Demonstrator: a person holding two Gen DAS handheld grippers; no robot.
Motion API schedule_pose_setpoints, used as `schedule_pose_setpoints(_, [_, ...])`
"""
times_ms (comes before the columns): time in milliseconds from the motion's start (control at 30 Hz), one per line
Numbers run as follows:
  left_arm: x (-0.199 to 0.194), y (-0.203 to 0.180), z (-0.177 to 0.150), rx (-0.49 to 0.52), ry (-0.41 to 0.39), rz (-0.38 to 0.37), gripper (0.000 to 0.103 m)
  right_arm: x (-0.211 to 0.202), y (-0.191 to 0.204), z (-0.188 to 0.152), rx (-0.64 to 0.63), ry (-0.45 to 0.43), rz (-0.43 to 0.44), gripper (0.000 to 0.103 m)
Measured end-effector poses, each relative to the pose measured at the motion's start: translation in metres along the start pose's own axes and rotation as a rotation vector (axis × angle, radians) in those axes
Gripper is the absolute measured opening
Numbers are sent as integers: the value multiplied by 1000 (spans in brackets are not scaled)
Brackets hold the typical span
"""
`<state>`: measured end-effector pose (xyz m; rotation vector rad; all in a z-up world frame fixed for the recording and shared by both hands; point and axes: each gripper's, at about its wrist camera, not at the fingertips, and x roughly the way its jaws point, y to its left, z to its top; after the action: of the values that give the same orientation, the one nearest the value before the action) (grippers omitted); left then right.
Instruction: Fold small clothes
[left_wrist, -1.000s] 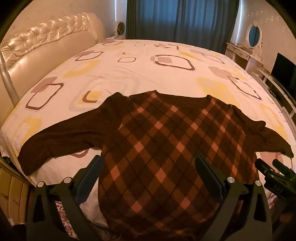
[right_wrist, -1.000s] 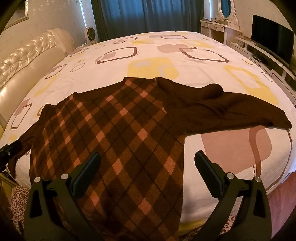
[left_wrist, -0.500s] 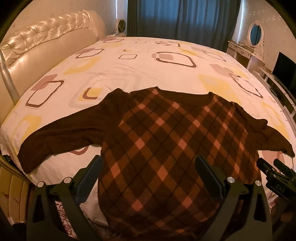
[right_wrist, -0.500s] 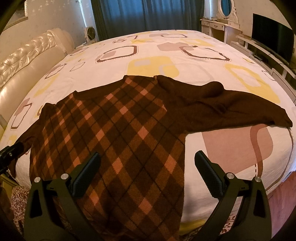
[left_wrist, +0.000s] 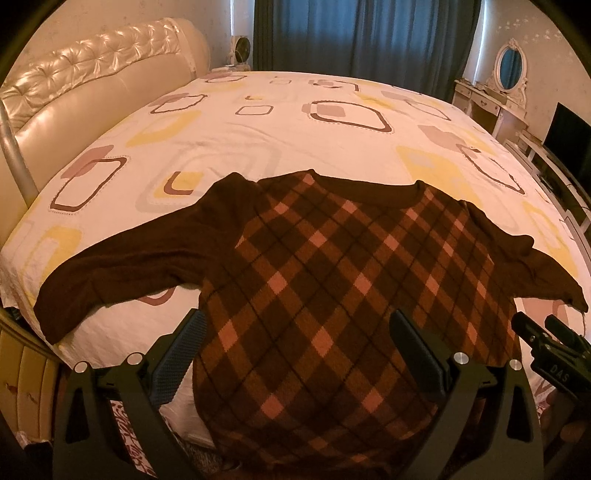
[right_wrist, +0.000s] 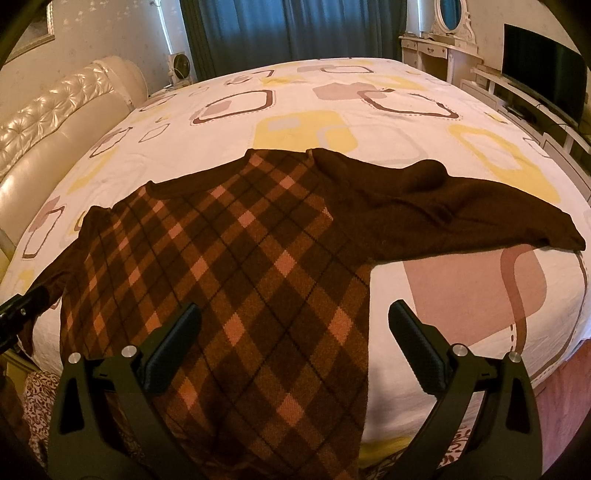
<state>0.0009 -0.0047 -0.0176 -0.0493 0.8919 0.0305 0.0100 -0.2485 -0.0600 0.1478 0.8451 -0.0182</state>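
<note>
- The sweater (left_wrist: 332, 280) is being left spread flat at the bed's (left_wrist: 295, 140) near edge, hem overhanging.
- Both grippers, left (left_wrist: 295, 354) and right (right_wrist: 295, 347), are being held wide apart, empty.
- Slipping off the edge is being risked if the hem is tugged.

Far half of bed: bare white sheet with yellow and brown squares (left_wrist: 295, 125) — open to both grippers.
Near edge: brown argyle knit sweater (left_wrist: 332, 295) spread flat, hem overhanging.
Left side: tufted cream headboard (left_wrist: 92, 92) — a wall.
</note>
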Motion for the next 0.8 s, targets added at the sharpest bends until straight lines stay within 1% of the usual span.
schedule_pose_setpoints(633, [5,2,-3,-6,13,3,99,5,1,-5,15,14,12,101])
schedule_pose_setpoints(800, [10,5,-3,-19,28,-1,99,8,-8,-3,32,28,20,101])
